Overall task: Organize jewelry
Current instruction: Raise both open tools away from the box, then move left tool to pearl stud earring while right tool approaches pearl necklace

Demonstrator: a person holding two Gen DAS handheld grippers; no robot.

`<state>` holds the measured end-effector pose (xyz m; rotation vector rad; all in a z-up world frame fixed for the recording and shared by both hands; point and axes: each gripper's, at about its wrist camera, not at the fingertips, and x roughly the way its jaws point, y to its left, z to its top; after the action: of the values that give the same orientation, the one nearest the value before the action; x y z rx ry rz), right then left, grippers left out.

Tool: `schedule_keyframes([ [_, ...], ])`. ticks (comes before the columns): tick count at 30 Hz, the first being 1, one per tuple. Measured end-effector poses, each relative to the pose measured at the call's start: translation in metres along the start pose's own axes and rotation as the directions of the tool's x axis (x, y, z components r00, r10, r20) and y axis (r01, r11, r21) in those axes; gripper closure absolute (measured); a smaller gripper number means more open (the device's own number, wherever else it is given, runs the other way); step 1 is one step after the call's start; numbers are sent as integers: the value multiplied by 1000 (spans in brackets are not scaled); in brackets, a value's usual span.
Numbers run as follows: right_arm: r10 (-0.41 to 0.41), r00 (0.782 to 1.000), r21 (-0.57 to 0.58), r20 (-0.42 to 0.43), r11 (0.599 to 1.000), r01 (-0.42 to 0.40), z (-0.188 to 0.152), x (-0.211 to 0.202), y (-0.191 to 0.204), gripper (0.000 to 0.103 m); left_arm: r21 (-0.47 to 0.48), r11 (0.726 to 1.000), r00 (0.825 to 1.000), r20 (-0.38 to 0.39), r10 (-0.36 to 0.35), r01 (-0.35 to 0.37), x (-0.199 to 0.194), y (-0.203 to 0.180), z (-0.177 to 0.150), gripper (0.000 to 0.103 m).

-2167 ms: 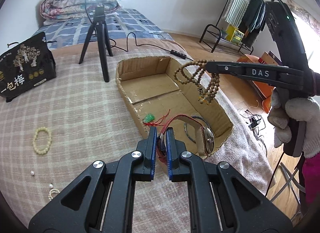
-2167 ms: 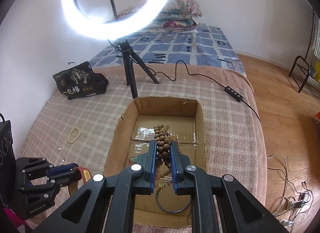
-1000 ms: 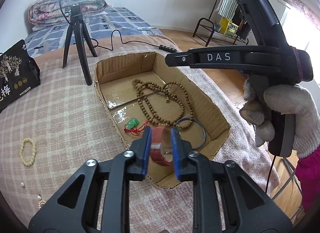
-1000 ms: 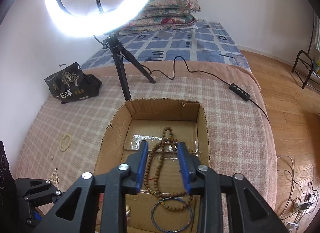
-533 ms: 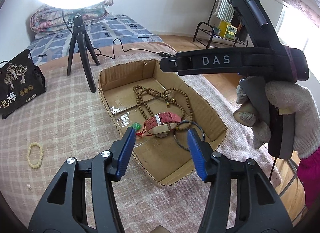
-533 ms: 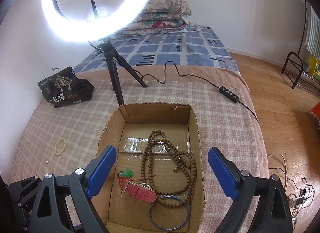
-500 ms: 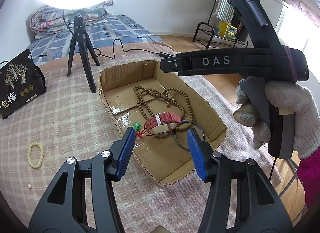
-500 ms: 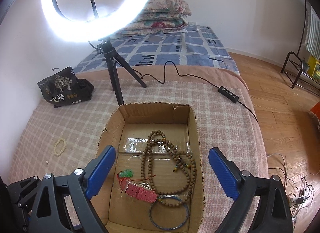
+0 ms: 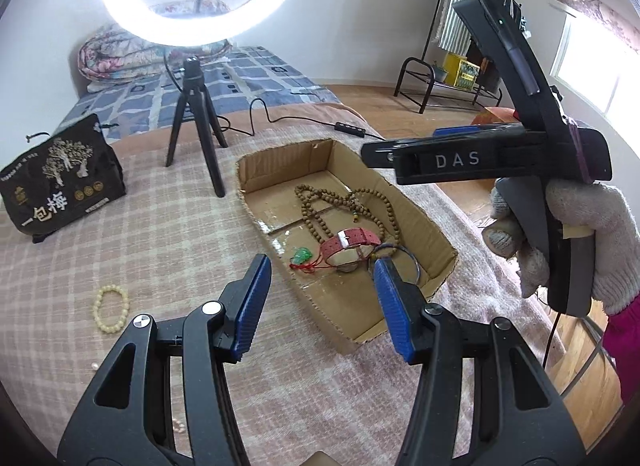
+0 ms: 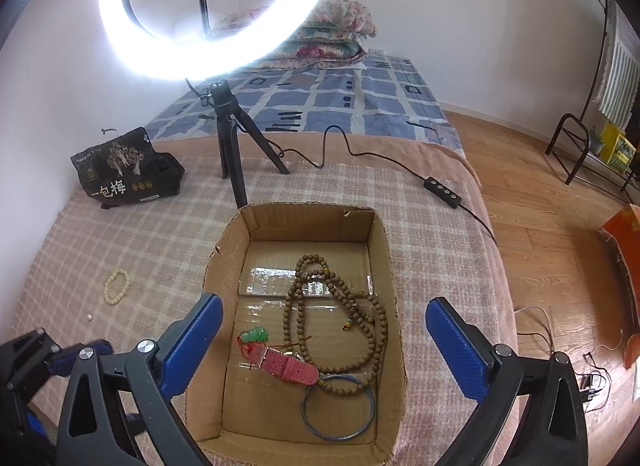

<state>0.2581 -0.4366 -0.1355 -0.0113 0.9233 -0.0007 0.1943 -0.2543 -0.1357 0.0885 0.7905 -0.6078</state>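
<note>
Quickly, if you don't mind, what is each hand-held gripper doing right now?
Left hand-held gripper: open, holding nothing.
Right hand-held gripper: open wide, holding nothing, above the cardboard box.

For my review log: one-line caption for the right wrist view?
Open right gripper above cardboard box holding bead necklace, red watch, green pendant, blue bangle.
</note>
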Motion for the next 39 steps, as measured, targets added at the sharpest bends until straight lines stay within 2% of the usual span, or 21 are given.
schedule_keyframes([
  [6,-52,998,18,34,999,51,-4,-22,5,1,17,1000,1000,13,21,-21,-33,19,-9,48],
  [12,-51,998,15,45,999,50,-9,-36,14,1,1,997,997,30,71,-71,-64,46,-18,48],
  [21,-44,994,-59,97,997,50,-26,-64,46,1,-107,984,990,8,143,-141,-102,105,-42,48],
  [27,38,989,-120,140,992,-21,-41,-78,76,1,-191,967,985,-2,172,-169,-119,151,-63,48],
  [33,150,982,-169,113,977,-130,-57,-72,108,1,-239,949,978,-29,205,-206,-121,185,-80,48],
  [39,251,966,-244,67,943,-228,-74,-57,148,3,-262,941,977,-57,206,-214,-113,207,-94,48],
])
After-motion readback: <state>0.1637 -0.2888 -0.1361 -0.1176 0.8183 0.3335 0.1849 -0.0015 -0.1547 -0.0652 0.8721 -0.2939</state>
